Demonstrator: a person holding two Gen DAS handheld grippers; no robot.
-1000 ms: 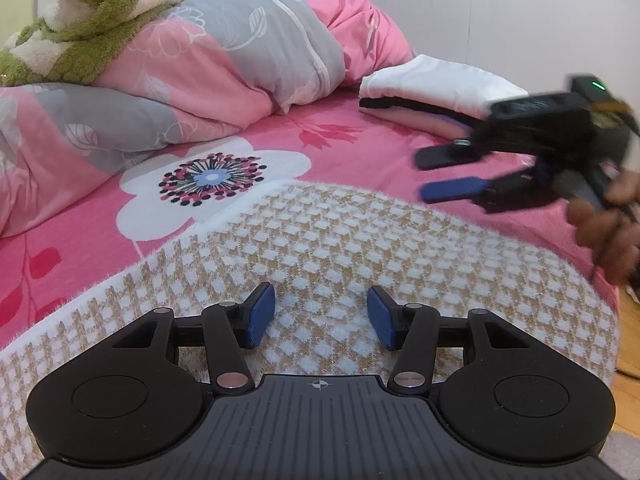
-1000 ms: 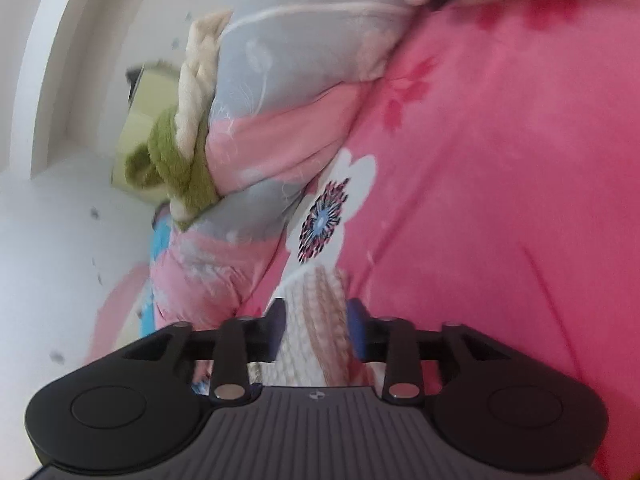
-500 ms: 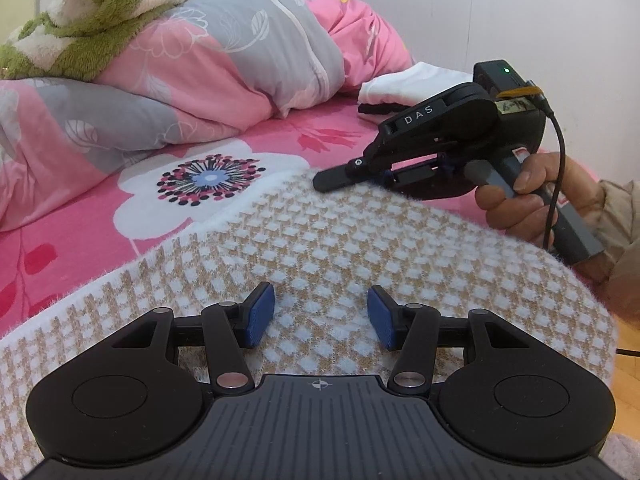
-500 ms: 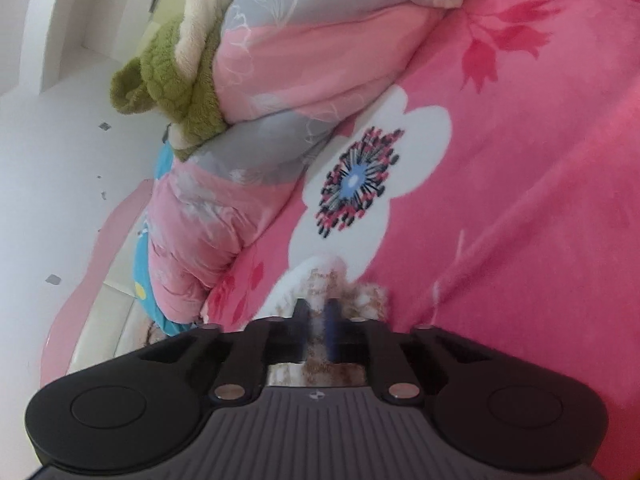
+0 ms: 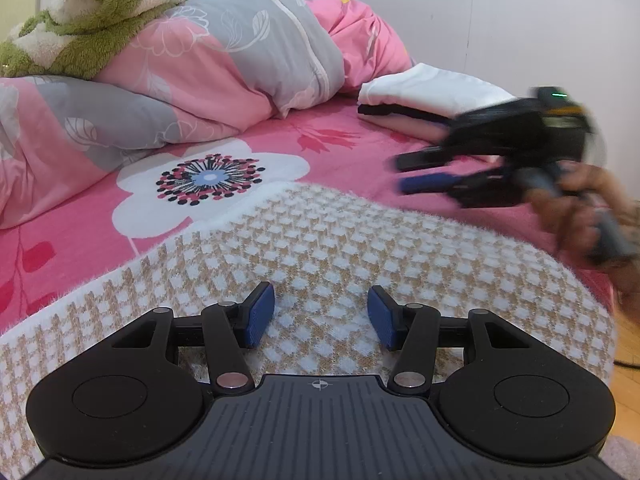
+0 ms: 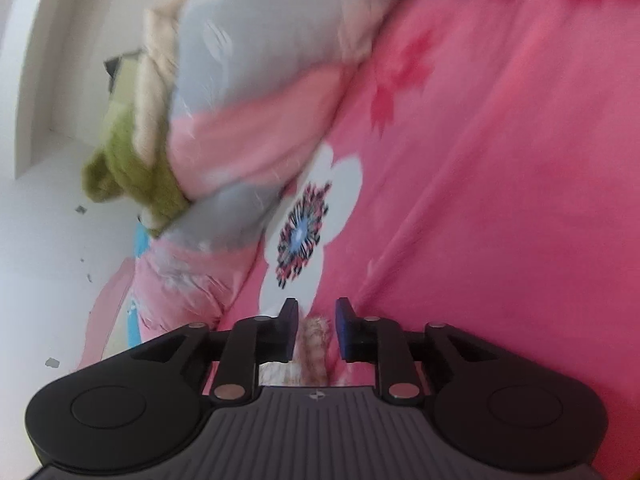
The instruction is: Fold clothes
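A tan-and-white checked garment (image 5: 320, 248) lies spread on the pink flowered bed sheet (image 5: 344, 152). My left gripper (image 5: 321, 316) hovers over its near part, open, with nothing pinched between the blue pads. My right gripper (image 5: 402, 174), held by a hand (image 5: 576, 200), is blurred at the right, just past the garment's far right edge. Its jaws are opening. In the right wrist view a strip of the checked cloth (image 6: 316, 340) shows in the gap of the right gripper (image 6: 316, 316), and the pads do not press on it.
A folded stack of white, black and pink clothes (image 5: 424, 96) lies at the back right by the wall. A bundled pink-and-grey quilt (image 5: 224, 80) with a green-and-cream towel (image 5: 92, 8) fills the back left. Wooden floor (image 5: 628, 392) shows past the bed's right edge.
The right gripper, shut at the garment's far edge half a second ago, has pulled back to the right and its jaws have parted. The left gripper has not moved.
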